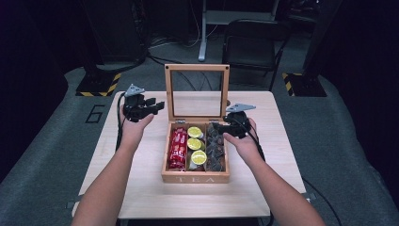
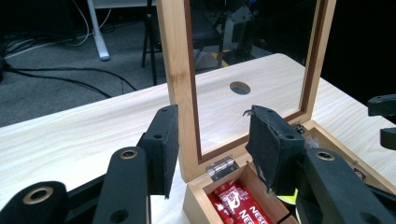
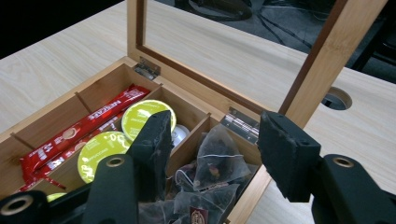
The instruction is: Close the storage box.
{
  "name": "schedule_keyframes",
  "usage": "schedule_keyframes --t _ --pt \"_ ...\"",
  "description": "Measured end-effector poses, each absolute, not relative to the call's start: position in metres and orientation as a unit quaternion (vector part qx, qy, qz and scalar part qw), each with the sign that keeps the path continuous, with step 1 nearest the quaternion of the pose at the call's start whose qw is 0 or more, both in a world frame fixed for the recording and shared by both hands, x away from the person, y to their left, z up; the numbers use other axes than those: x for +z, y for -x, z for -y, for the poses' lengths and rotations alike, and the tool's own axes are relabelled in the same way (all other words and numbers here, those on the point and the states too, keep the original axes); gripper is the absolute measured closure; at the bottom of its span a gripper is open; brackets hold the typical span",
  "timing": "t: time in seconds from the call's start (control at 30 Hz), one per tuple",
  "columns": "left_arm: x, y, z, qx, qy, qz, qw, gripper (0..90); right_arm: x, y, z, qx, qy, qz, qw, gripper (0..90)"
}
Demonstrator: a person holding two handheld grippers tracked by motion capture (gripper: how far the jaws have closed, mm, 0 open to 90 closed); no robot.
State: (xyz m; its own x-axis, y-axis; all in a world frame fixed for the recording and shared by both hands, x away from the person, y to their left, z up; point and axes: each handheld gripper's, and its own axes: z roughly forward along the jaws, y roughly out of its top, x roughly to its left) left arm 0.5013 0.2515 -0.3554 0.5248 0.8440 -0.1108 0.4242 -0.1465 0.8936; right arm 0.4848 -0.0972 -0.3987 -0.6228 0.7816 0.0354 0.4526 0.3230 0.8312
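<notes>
A wooden tea box (image 1: 195,178) stands mid-table with its glass lid (image 1: 196,68) raised upright. Inside lie red sachets (image 1: 178,148) on the left, yellow-green capsules (image 1: 195,143) in the middle and dark pyramid tea bags (image 1: 215,148) on the right. My left gripper (image 1: 153,106) hovers left of the lid, pointing at it. In the left gripper view its jaws (image 2: 215,126) stand open, the lid's left post (image 2: 180,70) beyond them. My right gripper (image 1: 221,126) hangs over the tea bag compartment. Its jaws (image 3: 217,135) are open, with a tea bag (image 3: 217,161) below, untouched.
The light wooden table (image 1: 141,188) has a round cable hole (image 2: 239,87) behind the box. A black chair (image 1: 254,42) and stands with yellow-black striped bases (image 1: 99,87) sit on the grey floor beyond the table's far edge.
</notes>
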Motion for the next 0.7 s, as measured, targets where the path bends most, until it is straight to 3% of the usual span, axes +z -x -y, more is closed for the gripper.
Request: schedule_keyframes --t 0.7 --pt "-0.354 -0.500 -0.251 0.211 -0.730 -0.431 0.486 46.6 -0.400 -0.463 0.083 0.430 -0.353 -0.811 0.183 39.2"
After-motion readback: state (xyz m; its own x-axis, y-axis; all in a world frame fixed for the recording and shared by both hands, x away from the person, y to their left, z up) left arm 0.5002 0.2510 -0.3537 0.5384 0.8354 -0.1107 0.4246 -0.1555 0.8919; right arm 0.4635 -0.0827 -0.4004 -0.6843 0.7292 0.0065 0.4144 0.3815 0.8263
